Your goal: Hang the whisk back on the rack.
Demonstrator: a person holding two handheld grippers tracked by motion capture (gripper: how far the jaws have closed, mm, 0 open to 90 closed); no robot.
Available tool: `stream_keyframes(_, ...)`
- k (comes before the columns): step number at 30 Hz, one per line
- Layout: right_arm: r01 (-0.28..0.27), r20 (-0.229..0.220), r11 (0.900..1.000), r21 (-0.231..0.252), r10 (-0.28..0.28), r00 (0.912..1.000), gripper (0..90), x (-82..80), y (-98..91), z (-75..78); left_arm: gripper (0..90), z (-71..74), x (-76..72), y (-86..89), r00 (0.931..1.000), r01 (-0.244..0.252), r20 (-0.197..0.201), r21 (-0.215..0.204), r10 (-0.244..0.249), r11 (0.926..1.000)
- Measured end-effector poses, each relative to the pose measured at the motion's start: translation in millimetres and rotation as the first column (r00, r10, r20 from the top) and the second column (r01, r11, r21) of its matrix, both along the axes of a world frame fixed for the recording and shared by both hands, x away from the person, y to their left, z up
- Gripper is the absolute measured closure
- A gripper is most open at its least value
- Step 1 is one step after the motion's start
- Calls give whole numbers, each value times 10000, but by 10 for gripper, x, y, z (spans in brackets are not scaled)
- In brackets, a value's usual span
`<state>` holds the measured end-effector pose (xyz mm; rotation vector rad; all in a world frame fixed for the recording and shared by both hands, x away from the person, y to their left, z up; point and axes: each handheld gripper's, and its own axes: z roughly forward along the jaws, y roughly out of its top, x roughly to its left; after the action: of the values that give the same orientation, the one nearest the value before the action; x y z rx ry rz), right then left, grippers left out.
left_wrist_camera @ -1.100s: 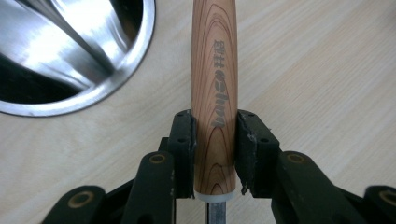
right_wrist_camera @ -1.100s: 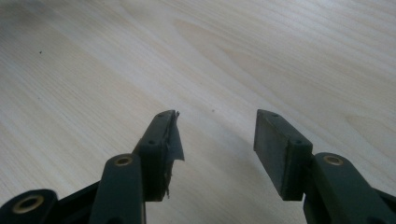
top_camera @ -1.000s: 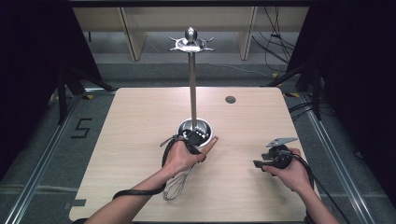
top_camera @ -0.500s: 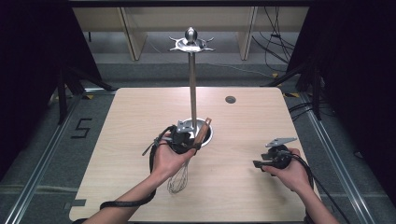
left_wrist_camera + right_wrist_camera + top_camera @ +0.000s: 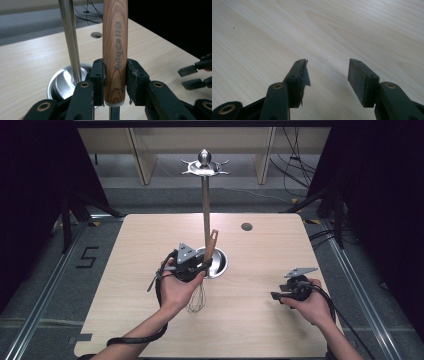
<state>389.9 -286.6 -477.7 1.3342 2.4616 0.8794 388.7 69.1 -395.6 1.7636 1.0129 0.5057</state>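
Near the middle of the bench (image 5: 130,320), the left hand-held gripper (image 5: 115,82) is clamped on the wooden handle of the whisk (image 5: 199,292). A second ago the whisk lay low and slanted; now it has been lifted and swung nearly upright, wire loops hanging down, just beside the pole of the utensil stand (image 5: 205,215). Hanging it on a top hook looks next. The right hand-held gripper (image 5: 328,72) rests open and empty toward the bench's right edge.
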Motion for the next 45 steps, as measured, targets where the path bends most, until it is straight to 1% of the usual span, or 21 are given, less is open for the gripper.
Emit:
stream_keyframes(1, 3, -4, 10000, 8, -3, 10000, 496, -1, 0, 1, 686, 34, 1, -11, 9998, -117, 171, -185, 120, 9998)
stream_keyframes(3, -83, 123, 9999, -63, 84, 9999, 496, 4, -8, -7, 686, 72, 13, -15, 9992, -82, 394, -204, 90, 9998)
stream_keyframes(6, -54, 95, 10000, -55, 55, 9999, 496, 3, -7, -5, 686, 111, 14, -24, 9987, -159, 489, -259, 171, 9995)
stream_keyframes(10, -65, 111, 10000, -60, 66, 9999, 496, 3, -10, -5, 686, 187, 21, -35, 9963, -218, 823, -365, 247, 9991)
stream_keyframes(11, -74, 132, 9999, -82, 75, 9999, 496, 5, -12, -7, 686, 232, 22, -39, 9942, -338, 1008, -440, 381, 9985)
stream_keyframes(12, -74, 132, 9999, -82, 75, 9999, 496, 5, -12, -7, 686, 232, 22, -39, 9942, -338, 1008, -440, 381, 9985)
stream_keyframes(13, -80, 132, 9999, -81, 81, 9999, 496, 6, -12, -7, 686, 283, 23, -37, 9913, -461, 1206, -507, 519, 9976)
stream_keyframes(14, -80, 132, 9999, -81, 81, 9999, 496, 6, -12, -7, 686, 283, 23, -37, 9913, -461, 1206, -507, 519, 9976)
stream_keyframes(18, -63, 114, 10000, -55, 64, 9999, 495, 4, -8, -5, 686, 409, 28, -33, 9836, -718, 1612, -591, 805, 9957)
stream_keyframes(19, -54, 110, 10000, -45, 55, 9999, 495, 2, -8, -3, 686, 456, 35, -32, 9799, -853, 1752, -652, 955, 9942)
stream_keyframes(21, -56, 114, 10000, -45, 56, 9999, 495, 2, -10, -4, 686, 481, 37, -30, 9778, -924, 1820, -701, 1038, 9933)
stream_keyframes(25, -75, 137, 9999, -78, 76, 9999, 496, 5, -11, -5, 686, 592, 40, -43, 9670, -1122, 2190, -927, 1302, 9894)
stream_keyframes(26, -75, 137, 9999, -78, 76, 9999, 496, 5, -11, -5, 686, 592, 40, -43, 9670, -1122, 2190, -927, 1302, 9894)
stream_keyframes(29, 27, 11, 10000, 8, -27, 10000, 495, -1, -7, 4, 686, 645, 41, -62, 9599, -1245, 2398, -1003, 1454, 9871)
stream_keyframes(30, 27, 11, 10000, 8, -27, 10000, 495, -1, -7, 4, 686, 645, 41, -62, 9599, -1245, 2398, -1003, 1454, 9871)
stream_keyframes(31, 27, 14, 10000, 9, -27, 10000, 496, -1, -8, 5, 686, 665, 36, -65, 9558, -1302, 2515, -1021, 1522, 9862)
stream_keyframes(33, 31, 11, 10000, 11, -31, 10000, 495, -2, -7, 5, 686, 671, 28, -74, 9584, -1320, 2387, -1145, 1562, 9846)
stream_keyframes(38, -90, 129, 9999, -82, 91, 9999, 495, 6, -12, -6, 686, 700, 22, -75, 9525, -1443, 2516, -1225, 1714, 9819)
stream_keyframes(42, -92, 130, 9999, -89, 93, 9999, 495, 7, -13, -7, 686, 753, 11, -70, 9447, -1530, 2715, -1311, 1839, 9795)
stream_keyframes(43, -95, 136, 9999, -89, 96, 9999, 495, 7, -13, -6, 686, 767, 5, -73, 9409, -1579, 2809, -1308, 1893, 9788)
stream_keyframes(45, -97, 128, 9999, -90, 98, 9999, 496, 7, -13, -6, 686, 776, -3, -76, 9393, -1593, 2844, -1338, 1919, 9781)
